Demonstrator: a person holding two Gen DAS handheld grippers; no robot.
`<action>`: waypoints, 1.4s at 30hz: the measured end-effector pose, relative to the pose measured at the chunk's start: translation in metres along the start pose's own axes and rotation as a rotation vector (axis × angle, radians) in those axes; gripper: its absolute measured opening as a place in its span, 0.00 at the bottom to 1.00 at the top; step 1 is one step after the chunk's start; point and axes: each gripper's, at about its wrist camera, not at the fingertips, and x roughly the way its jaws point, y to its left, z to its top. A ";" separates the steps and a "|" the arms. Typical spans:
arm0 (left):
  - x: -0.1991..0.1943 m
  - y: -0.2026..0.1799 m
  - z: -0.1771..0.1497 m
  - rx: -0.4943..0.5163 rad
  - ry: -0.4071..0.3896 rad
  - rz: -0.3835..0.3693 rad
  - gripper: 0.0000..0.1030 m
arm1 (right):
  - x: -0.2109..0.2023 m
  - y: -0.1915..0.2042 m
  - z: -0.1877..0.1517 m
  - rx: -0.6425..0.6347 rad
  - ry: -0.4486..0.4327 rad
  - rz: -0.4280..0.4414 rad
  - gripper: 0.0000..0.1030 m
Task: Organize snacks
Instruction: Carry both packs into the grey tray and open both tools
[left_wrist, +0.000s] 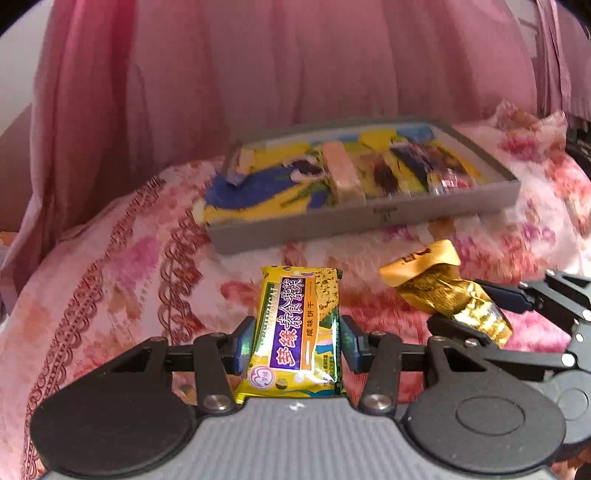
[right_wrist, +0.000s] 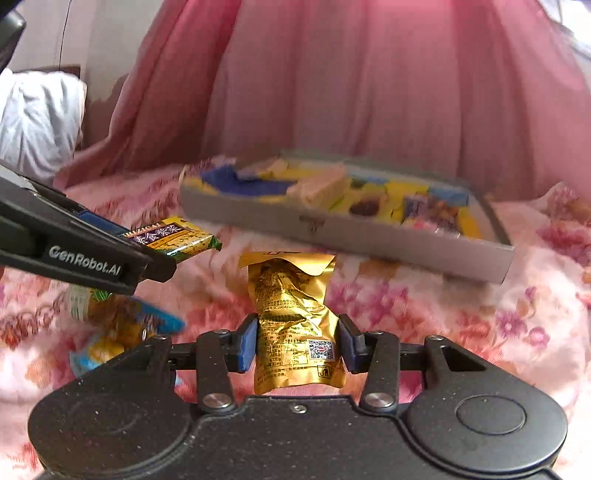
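Note:
My left gripper (left_wrist: 297, 341) is shut on a yellow-and-purple biscuit packet (left_wrist: 295, 328), held above the floral cloth. My right gripper (right_wrist: 297, 341) is shut on a crumpled gold foil snack packet (right_wrist: 295, 332). In the left wrist view the gold packet (left_wrist: 447, 291) hangs at the right, in the right gripper's fingers (left_wrist: 506, 299). The right wrist view shows the biscuit packet (right_wrist: 173, 236) at the left, sticking out of the left gripper. A grey tray (left_wrist: 369, 218) (right_wrist: 343, 236) filled with several snacks lies ahead of both grippers.
A pink floral cloth (left_wrist: 110, 258) covers the surface. Pink curtains (right_wrist: 351, 81) hang behind the tray. One blue-and-yellow snack packet (right_wrist: 122, 332) lies on the cloth below the left gripper. A white bundle of cloth (right_wrist: 37, 118) sits at the far left.

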 end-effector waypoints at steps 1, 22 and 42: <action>0.000 0.001 0.003 -0.006 -0.008 0.003 0.50 | -0.002 -0.002 0.001 0.009 -0.017 -0.003 0.45; 0.014 0.013 0.091 -0.179 -0.195 0.101 0.50 | 0.022 -0.039 0.051 0.138 -0.338 -0.116 0.45; 0.110 0.005 0.120 -0.324 -0.192 0.128 0.50 | 0.093 -0.070 0.070 0.262 -0.278 -0.150 0.45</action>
